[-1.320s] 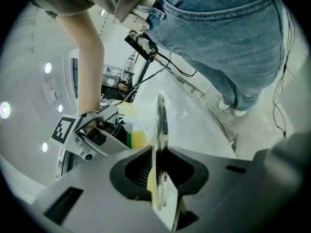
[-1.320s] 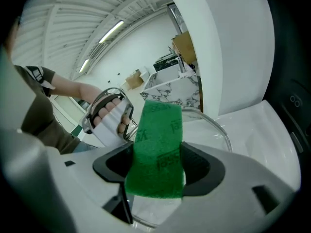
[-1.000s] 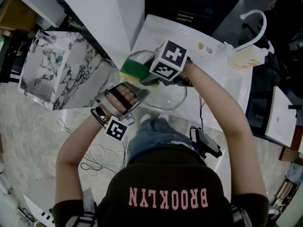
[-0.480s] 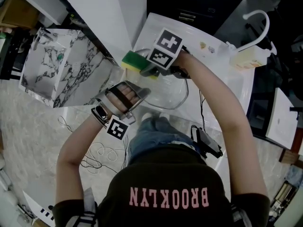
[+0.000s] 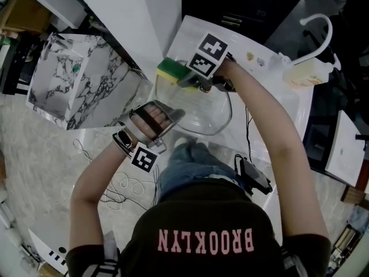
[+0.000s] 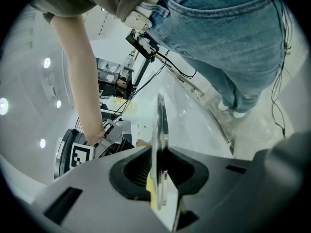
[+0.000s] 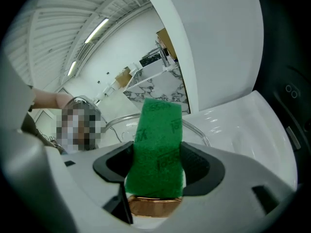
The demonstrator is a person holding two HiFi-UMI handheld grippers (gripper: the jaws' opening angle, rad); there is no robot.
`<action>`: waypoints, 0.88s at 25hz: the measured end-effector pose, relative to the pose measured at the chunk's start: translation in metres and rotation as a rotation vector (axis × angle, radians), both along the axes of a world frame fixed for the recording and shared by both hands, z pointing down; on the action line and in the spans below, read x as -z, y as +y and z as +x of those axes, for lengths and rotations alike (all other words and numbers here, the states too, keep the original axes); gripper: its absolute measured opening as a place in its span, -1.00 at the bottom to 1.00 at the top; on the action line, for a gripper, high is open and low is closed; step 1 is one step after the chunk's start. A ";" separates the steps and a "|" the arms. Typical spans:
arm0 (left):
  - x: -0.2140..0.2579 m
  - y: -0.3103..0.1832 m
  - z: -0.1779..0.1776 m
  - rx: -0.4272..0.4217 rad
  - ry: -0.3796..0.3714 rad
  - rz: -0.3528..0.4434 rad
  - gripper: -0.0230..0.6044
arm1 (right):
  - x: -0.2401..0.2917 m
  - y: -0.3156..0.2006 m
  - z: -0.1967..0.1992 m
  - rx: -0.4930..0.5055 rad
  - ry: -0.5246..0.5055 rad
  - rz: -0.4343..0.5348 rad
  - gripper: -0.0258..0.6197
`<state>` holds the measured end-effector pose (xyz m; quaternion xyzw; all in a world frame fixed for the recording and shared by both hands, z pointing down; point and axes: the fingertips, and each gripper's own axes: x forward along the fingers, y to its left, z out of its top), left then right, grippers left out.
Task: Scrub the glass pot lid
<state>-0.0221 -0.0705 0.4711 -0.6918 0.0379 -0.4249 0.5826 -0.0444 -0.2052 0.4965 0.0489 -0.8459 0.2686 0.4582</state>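
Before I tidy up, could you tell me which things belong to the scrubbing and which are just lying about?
In use: round glass pot lid, in left tool; green-and-yellow sponge, in right tool.
Lying about: marble-patterned box; pale yellow container; black cabled device.

A marble-patterned box stands on the pale speckled floor, left of the white counter. At the counter's far right a curved white faucet rises, with a pale yellow container just beside it. Thin white cables loop on the floor. The person wears blue jeans and a dark top printed BROOKLYN in pink. A black device hangs at the right hip.
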 end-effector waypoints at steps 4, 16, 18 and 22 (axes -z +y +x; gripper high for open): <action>-0.001 0.000 0.000 0.009 -0.004 0.000 -0.71 | -0.010 -0.011 0.005 -0.035 0.007 -0.043 -0.01; -0.001 -0.001 0.001 0.021 0.000 -0.022 -0.71 | -0.038 -0.037 0.029 -0.190 0.083 -0.160 -0.01; -0.002 -0.001 0.001 0.023 0.001 -0.022 -0.71 | -0.044 -0.040 0.035 -0.219 0.100 -0.175 -0.01; -0.006 0.000 -0.001 0.027 -0.008 -0.028 -0.69 | -0.056 -0.045 0.051 -0.297 0.113 -0.215 -0.01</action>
